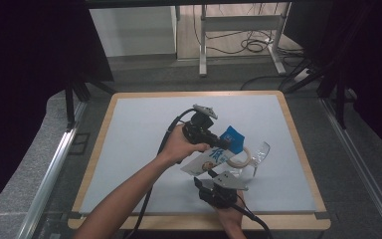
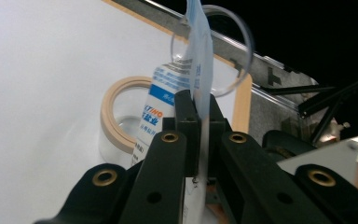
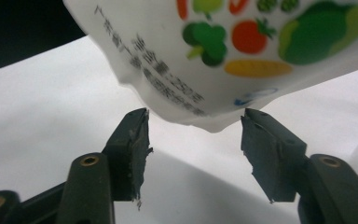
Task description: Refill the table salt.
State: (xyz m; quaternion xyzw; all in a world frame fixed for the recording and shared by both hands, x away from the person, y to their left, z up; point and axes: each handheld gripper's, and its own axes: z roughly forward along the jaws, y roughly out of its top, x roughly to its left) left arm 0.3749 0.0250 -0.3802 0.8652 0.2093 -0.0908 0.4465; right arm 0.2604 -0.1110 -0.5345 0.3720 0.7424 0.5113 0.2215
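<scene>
Pouch held up over the table
Left gripper (image 1: 218, 141) clamps the pouch (image 1: 218, 155) beside the glass jar (image 1: 248, 160); right gripper (image 3: 193, 140), jaws apart, sits just under it.

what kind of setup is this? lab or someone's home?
Likely a lab recording station: a wood-edged white work board ringed by black curtains, with loose cables and a metal desk frame on the floor behind.

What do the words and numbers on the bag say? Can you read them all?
"250" on the white bag, within a line of printed characters too blurred to read.
Blue letters ending "INO" on the bag's side; the first letters are unclear.
Small print on the blue label: too small to read.
</scene>
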